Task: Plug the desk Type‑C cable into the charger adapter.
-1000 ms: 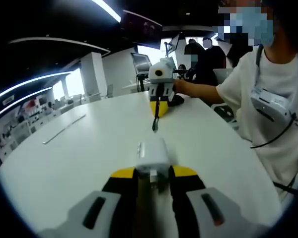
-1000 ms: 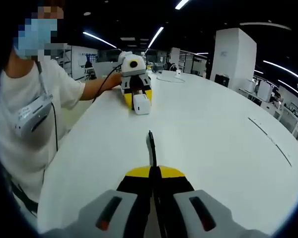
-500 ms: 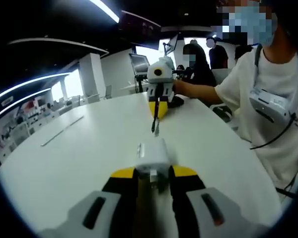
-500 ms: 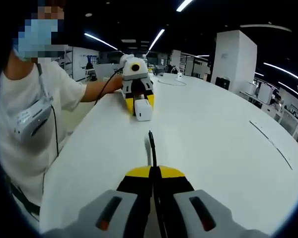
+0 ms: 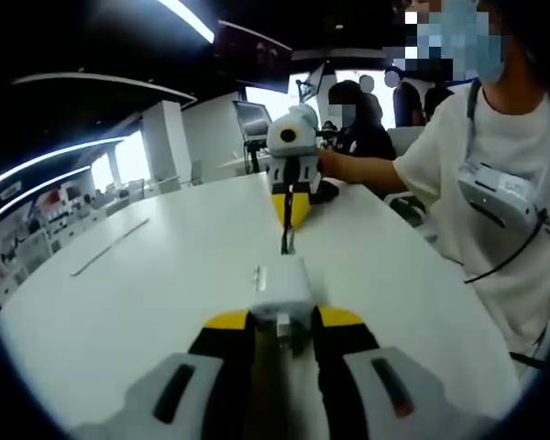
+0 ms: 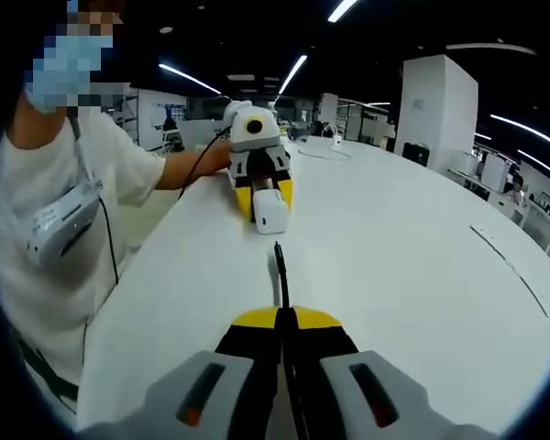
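Note:
In the left gripper view my left gripper [image 5: 280,321] is shut on a white charger adapter [image 5: 280,286], which sticks forward from the yellow-tipped jaws. Facing it, the right gripper [image 5: 291,206] holds a black Type-C cable [image 5: 287,225] whose plug points at the adapter with a short gap between them. In the right gripper view my right gripper [image 6: 282,319] is shut on the black cable [image 6: 280,270]. Its plug tip points at the white adapter [image 6: 270,212], held by the left gripper [image 6: 261,191] just beyond.
A big white table [image 5: 156,293] lies under both grippers. A thin strip [image 5: 108,247] rests on it, also the strip [image 6: 509,266] at its far side. The person in a white shirt [image 5: 504,183] stands at the table edge. Other people stand behind.
The two grippers have come closer together. The gap between the cable plug and the adapter has shrunk. Both grips are unchanged.

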`<state>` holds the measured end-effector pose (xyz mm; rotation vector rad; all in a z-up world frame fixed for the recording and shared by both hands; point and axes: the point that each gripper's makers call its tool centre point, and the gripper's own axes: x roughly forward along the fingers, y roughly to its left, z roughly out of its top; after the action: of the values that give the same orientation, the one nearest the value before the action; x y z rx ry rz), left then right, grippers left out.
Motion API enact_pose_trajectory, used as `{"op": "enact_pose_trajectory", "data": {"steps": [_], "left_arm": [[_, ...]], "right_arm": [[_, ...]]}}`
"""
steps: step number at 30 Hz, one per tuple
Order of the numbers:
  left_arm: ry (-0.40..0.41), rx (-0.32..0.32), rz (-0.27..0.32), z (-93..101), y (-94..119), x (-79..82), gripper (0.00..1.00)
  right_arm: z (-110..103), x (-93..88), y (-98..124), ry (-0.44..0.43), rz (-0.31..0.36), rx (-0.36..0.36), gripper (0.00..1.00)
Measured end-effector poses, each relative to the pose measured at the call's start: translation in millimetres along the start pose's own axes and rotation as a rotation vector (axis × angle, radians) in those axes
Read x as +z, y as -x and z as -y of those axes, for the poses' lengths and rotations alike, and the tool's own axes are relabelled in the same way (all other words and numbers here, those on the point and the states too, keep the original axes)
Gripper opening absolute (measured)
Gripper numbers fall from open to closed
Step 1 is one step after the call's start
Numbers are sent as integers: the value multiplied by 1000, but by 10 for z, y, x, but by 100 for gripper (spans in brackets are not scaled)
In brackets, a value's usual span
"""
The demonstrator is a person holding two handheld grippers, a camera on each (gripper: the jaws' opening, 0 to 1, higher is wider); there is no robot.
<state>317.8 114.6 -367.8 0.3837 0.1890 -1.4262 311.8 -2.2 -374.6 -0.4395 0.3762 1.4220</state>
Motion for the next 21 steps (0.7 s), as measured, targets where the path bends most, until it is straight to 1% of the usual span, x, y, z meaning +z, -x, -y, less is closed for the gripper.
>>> {"op": "enact_pose_trajectory", "data": {"steps": [21], "left_arm": [[-10,3,12,-3,-54,41,25]], "right_arm": [[-81,75,-36,-13,35,17,3]]}}
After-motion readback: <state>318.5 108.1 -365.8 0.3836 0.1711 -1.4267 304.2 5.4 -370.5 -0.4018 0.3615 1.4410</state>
